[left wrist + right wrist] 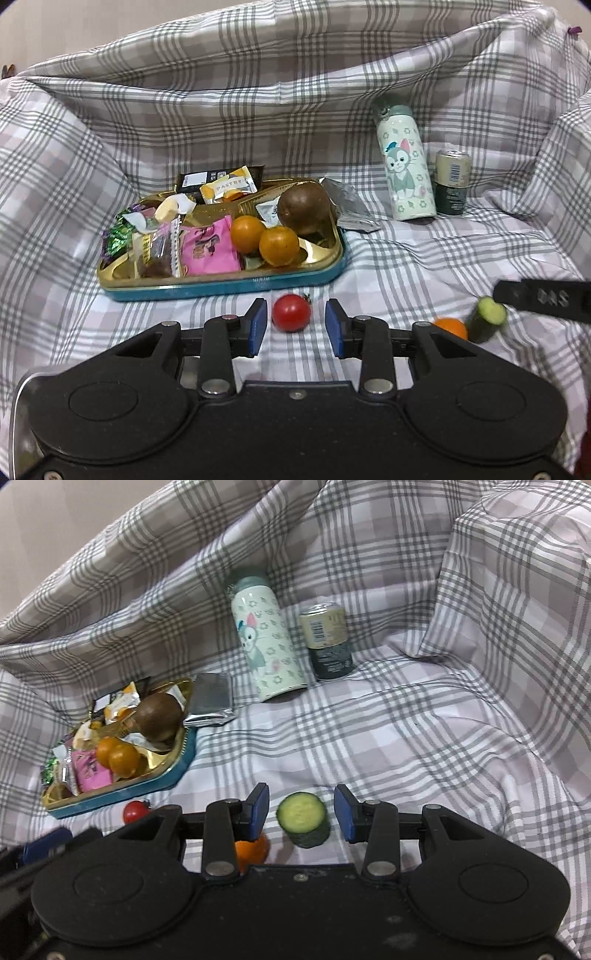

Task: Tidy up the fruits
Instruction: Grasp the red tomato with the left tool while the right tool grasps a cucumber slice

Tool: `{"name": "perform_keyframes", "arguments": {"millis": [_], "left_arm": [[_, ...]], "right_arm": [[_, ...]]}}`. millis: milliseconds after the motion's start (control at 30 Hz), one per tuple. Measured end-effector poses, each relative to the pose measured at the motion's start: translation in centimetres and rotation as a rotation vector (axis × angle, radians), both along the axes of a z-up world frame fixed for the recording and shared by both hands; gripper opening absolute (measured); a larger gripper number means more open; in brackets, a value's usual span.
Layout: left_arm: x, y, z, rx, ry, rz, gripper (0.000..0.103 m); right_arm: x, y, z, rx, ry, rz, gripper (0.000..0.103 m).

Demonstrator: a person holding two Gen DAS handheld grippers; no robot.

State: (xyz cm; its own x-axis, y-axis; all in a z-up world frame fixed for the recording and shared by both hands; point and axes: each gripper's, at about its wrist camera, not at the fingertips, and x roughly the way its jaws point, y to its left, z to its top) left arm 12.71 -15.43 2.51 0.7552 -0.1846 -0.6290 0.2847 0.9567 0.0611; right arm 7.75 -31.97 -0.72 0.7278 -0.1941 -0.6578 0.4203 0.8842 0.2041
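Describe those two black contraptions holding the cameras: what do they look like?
Both match: the left gripper and right gripper have matte black plastic bodies with round raised discs, silver pivot bolts, jointed black linkage arms and two flat blue pads.

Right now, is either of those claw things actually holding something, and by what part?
Nothing is held. The left gripper brackets the tomato, the right gripper the cucumber piece; gaps show beside both.

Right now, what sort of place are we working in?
Probably a home setup, a surface draped with a plaid cloth, possibly a bed or sofa. A snack tray holds sweets and fruit, and a cartoon flask and drink can stand nearby. Nothing looks industrial.
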Motion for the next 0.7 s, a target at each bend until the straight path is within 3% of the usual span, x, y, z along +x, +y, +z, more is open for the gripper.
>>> {"name": "perform_keyframes", "arguments": {"millis": [400, 700], "left_arm": [[2.7, 0.4, -2.7, -0.046, 0.048, -0.018, 0.044], [4.5, 1.2, -3.5, -0.090, 0.083, 0.024, 0.044]], "right_arm": [[0.4, -0.1, -0.8, -0.037, 0.016, -0.032, 0.042], [0.7, -0.3, -1.3, -0.029, 0.024, -0.055, 0.042]]}}
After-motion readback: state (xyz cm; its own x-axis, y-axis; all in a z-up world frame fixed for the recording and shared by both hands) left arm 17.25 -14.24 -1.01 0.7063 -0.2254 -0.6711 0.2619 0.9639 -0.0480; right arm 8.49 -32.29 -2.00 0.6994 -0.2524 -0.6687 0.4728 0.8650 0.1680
